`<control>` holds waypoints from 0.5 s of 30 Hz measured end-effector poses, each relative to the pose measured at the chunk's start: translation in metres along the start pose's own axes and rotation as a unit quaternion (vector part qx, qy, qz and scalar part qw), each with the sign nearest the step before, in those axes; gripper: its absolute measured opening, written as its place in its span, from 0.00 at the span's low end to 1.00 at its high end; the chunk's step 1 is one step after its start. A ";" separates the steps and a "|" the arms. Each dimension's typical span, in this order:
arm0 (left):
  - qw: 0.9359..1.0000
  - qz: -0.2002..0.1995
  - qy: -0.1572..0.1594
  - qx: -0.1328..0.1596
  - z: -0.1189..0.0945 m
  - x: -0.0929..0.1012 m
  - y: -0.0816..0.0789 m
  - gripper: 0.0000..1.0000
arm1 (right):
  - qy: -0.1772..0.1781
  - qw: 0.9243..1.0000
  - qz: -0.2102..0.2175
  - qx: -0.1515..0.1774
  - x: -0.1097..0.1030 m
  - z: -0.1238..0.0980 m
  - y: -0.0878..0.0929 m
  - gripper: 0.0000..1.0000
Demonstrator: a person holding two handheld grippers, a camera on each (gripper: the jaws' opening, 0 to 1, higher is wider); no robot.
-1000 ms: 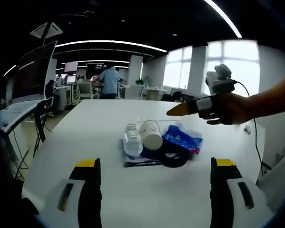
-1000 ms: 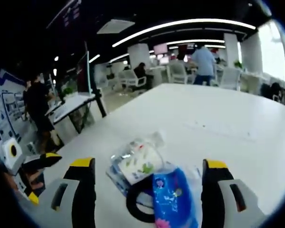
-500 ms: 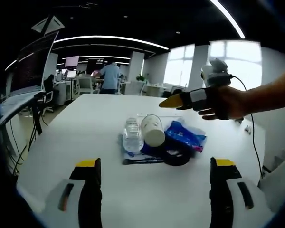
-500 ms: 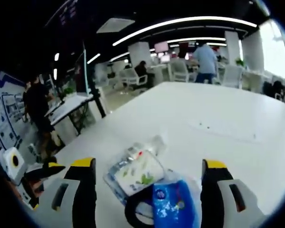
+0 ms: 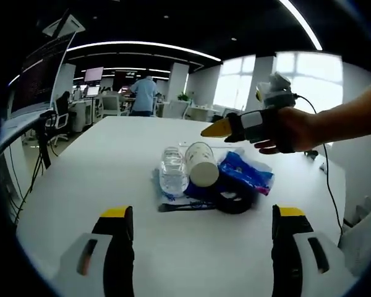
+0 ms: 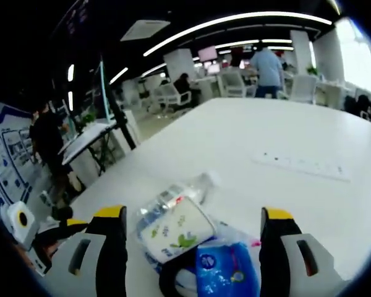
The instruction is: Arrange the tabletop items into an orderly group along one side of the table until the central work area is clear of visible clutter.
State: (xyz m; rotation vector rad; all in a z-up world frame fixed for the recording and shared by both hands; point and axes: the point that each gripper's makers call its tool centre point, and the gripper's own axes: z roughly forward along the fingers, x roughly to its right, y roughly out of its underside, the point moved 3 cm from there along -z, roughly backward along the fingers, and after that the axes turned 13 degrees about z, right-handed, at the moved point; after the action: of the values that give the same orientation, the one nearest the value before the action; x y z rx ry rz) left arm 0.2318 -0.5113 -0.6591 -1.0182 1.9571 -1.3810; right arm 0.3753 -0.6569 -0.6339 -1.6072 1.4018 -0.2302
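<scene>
Over the last second my right tool [image 5: 217, 129] has drifted leftward above the pile of water bottle [image 5: 172, 173], paper cup [image 5: 200, 164], blue tissue pack [image 5: 247, 174] and black tape roll [image 5: 233, 199] at frame centre on the table [image 5: 111, 148], while my left tool [image 5: 198, 247] gapes wide and empty, so nothing is moved yet.

Left tool [image 5: 198, 247] agape, empty; right tool [image 6: 193, 247] agape, empty.

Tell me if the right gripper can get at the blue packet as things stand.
Probably yes. The right gripper hangs open just above the blue packet, which lies between its jaws in its own view. The black tape roll and paper cup crowd it, but its top looks bare.
</scene>
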 end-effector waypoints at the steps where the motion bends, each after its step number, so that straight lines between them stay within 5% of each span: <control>1: 1.000 -0.002 -0.001 0.001 0.001 -0.001 0.000 0.93 | -0.003 1.000 0.000 0.001 -0.001 0.002 -0.001 0.88; 15: 1.000 -0.016 -0.021 0.004 0.020 -0.021 -0.001 0.88 | -0.017 1.000 -0.007 -0.019 -0.012 0.029 -0.009 0.87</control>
State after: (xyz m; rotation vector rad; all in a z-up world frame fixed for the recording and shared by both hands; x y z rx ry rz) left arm 0.2596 -0.5051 -0.6652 -1.0719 1.9112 -1.3713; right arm 0.3968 -0.6323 -0.6371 -1.6452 1.3769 -0.1852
